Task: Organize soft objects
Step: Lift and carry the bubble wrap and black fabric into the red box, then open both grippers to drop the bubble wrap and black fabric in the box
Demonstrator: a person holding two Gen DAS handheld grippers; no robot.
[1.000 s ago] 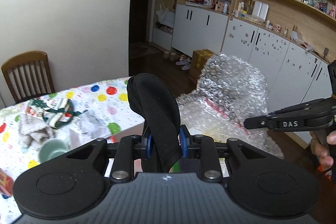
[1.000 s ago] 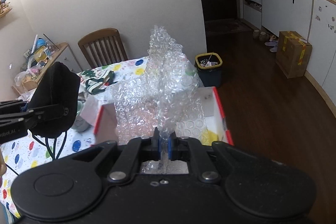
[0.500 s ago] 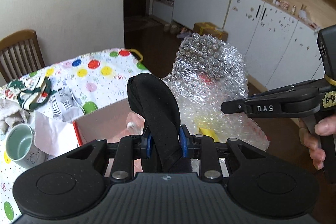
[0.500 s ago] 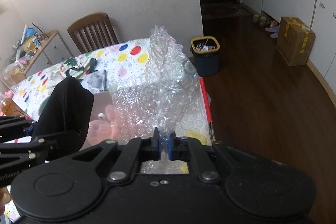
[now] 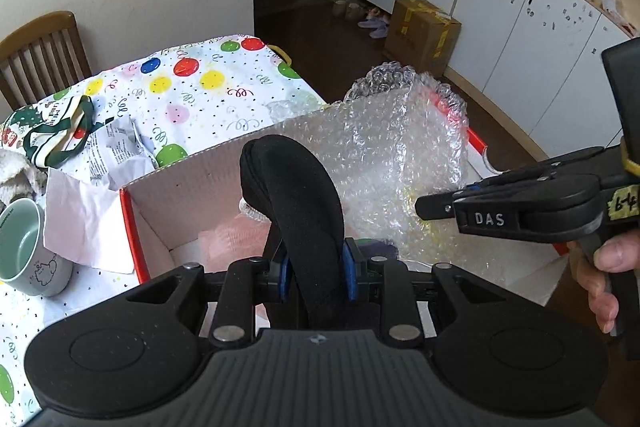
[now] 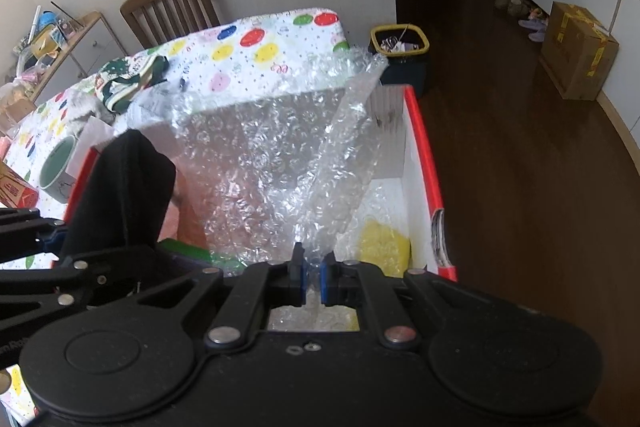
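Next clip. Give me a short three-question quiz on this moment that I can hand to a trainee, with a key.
1. True or false: the left hand-held gripper is shut on a folded black fabric item.
2. What does the right hand-held gripper grip?
A. a green ceramic mug
B. a sheet of clear bubble wrap
C. a yellow sponge
3. Fill in: both held items hang over the open white cardboard box with red edges, which stands on a table with a ______-patterned cloth.

Key: 1 true; 2 B; 3 balloon.
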